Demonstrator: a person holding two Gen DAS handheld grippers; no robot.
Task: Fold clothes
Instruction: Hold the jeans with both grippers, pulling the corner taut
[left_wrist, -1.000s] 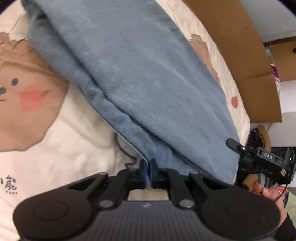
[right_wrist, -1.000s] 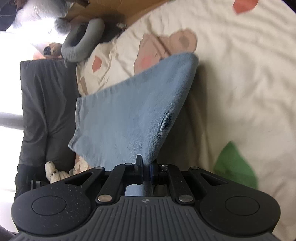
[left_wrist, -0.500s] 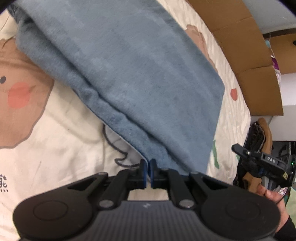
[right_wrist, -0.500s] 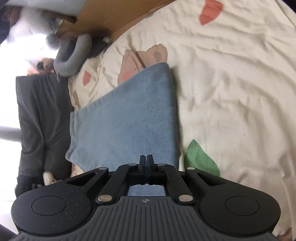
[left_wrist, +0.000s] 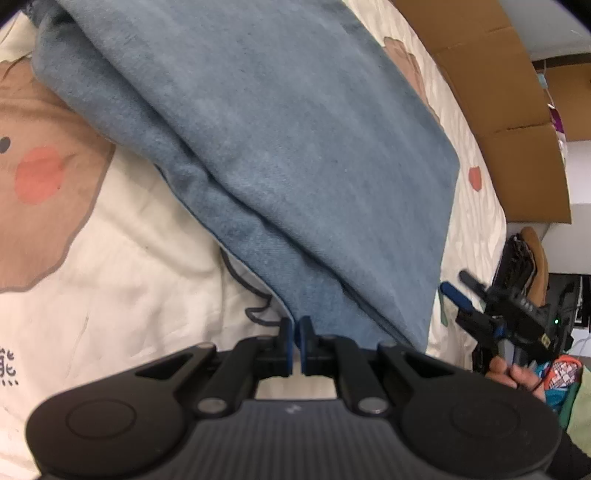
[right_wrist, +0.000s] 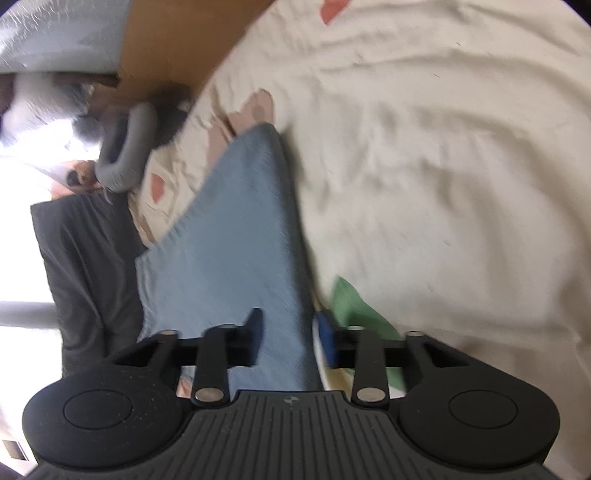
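Observation:
A blue denim-like garment (left_wrist: 277, 147) lies folded in layers on the cream bear-print bedsheet (left_wrist: 110, 277). My left gripper (left_wrist: 296, 328) is shut on the garment's near edge, low over the sheet. In the right wrist view the same garment (right_wrist: 236, 240) lies flat, running away from me. My right gripper (right_wrist: 291, 332) has its jaws opening; a strip of the cloth lies between the fingers, and the pads do not press on it. The left wrist view also shows the right gripper (left_wrist: 461, 286) at the garment's far corner, fingers apart.
Brown cardboard (left_wrist: 517, 129) lines the far side of the bed. A grey curved cushion (right_wrist: 125, 147) and a dark cloth (right_wrist: 85, 258) lie past the garment's far end. A hand (left_wrist: 517, 373) holds the right gripper. A green leaf print (right_wrist: 354, 299) marks the sheet.
The right gripper came down with the raised cloth, laid it flat on the bed and its jaws parted. The left gripper stayed shut on the edge and sank a little.

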